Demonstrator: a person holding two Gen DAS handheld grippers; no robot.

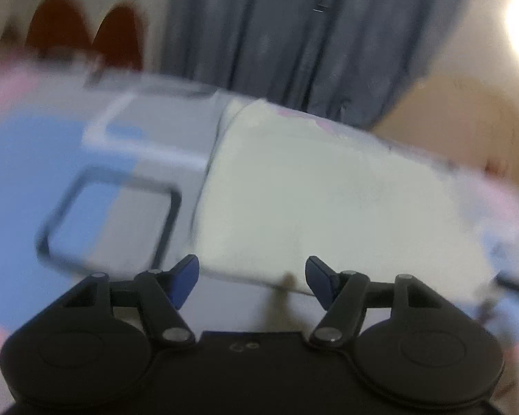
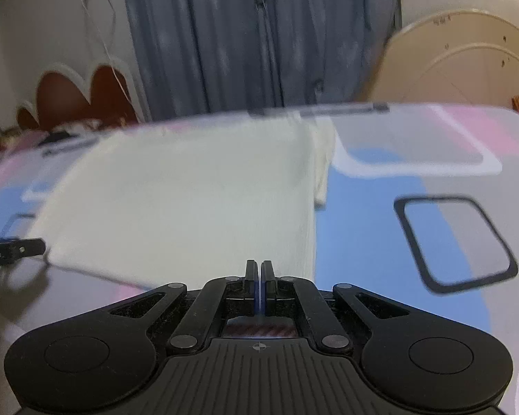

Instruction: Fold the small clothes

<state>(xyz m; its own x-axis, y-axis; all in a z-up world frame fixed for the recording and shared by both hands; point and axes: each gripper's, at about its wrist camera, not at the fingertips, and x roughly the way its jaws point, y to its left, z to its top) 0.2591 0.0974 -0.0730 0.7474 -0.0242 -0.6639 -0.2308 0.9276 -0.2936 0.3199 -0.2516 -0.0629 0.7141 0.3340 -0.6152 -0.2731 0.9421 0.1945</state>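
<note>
A white ribbed-knit small garment point(image 2: 180, 200) lies flat on the bench point(image 2: 360, 238), which has a smooth top w/ blue, pink and grey patches and outlined rectangles. In the right wrist view its right side looks doubled over, w/ a narrow strip of fabric showing past the straight edge, so at least one fold seems done; hard to say how many more are left, prob. one or two to get it compact. Left tongs point(image 1: 252, 278) stand fairly wide, nothing between the blue pads, near the cloth's front edge, not clearly touching; view is blurred. Right tongs point(image 2: 259, 269) are fully closed, holding nothing, just short of the garment's near right corner. Grey curtain point(image 2: 259, 34) hangs behind. Next, by my guess: left tongs take the near edge for another fold.
</note>
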